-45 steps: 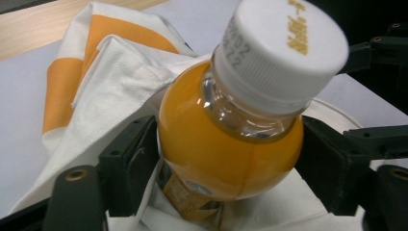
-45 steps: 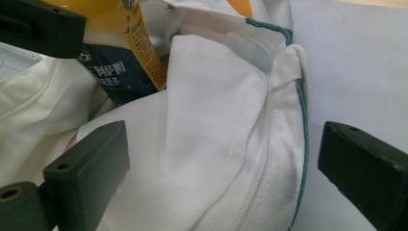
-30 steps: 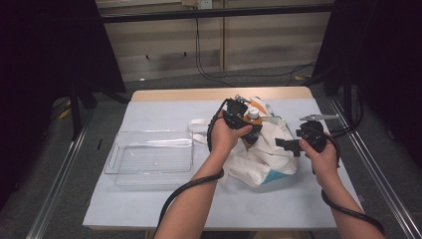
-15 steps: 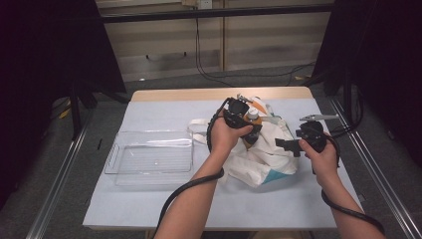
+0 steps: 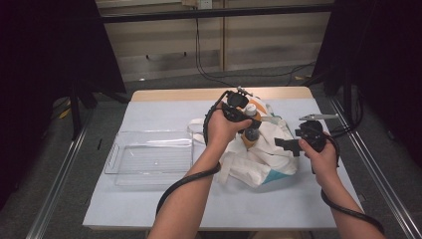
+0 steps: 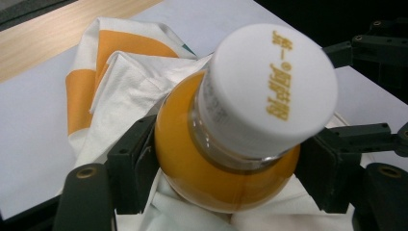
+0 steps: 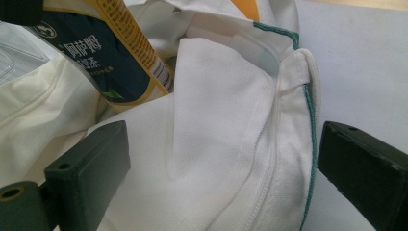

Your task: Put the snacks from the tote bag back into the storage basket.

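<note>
One orange bottle sits clamped between the left tool jaws.

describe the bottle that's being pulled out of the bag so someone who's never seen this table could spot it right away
On the white-covered table, right of the clear plastic tray, lies a crumpled white cloth bag with orange and teal trim. Rising from its opening, gripped in the jaws of the left gripper, is the bottle: orange liquid, a wide white cap with gold lettering, unlike the dark-labelled carton beside it.

Dark room; pale panelled wall; grey floor
</note>
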Demonstrator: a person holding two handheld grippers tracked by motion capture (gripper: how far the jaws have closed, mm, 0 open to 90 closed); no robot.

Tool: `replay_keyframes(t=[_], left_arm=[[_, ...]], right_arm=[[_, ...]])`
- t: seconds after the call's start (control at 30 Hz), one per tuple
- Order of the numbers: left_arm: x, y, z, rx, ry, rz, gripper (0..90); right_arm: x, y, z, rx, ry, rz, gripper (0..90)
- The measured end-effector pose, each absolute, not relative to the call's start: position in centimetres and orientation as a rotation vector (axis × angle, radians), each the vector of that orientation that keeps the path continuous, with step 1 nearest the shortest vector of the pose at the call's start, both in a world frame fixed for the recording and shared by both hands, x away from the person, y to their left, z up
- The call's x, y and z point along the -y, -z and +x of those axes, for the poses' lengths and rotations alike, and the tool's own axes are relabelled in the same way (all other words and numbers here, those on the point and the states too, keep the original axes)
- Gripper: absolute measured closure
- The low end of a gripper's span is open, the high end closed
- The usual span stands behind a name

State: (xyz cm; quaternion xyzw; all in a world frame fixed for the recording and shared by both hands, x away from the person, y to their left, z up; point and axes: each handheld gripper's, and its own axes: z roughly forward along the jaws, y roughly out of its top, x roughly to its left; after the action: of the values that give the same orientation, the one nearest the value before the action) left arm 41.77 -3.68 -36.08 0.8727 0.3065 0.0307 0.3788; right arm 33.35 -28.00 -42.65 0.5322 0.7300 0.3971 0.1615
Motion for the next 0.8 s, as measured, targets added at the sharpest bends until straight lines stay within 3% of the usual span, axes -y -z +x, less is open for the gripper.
replay_keyframes(t=[0.8], left_arm=[[2.7, 31.7, 41.3, -0.778, -0.03, 2.313, 30.1]], right_arm=[[28.0, 42.4, 33.2, -2.088, -1.144, 1.513, 4.9]])
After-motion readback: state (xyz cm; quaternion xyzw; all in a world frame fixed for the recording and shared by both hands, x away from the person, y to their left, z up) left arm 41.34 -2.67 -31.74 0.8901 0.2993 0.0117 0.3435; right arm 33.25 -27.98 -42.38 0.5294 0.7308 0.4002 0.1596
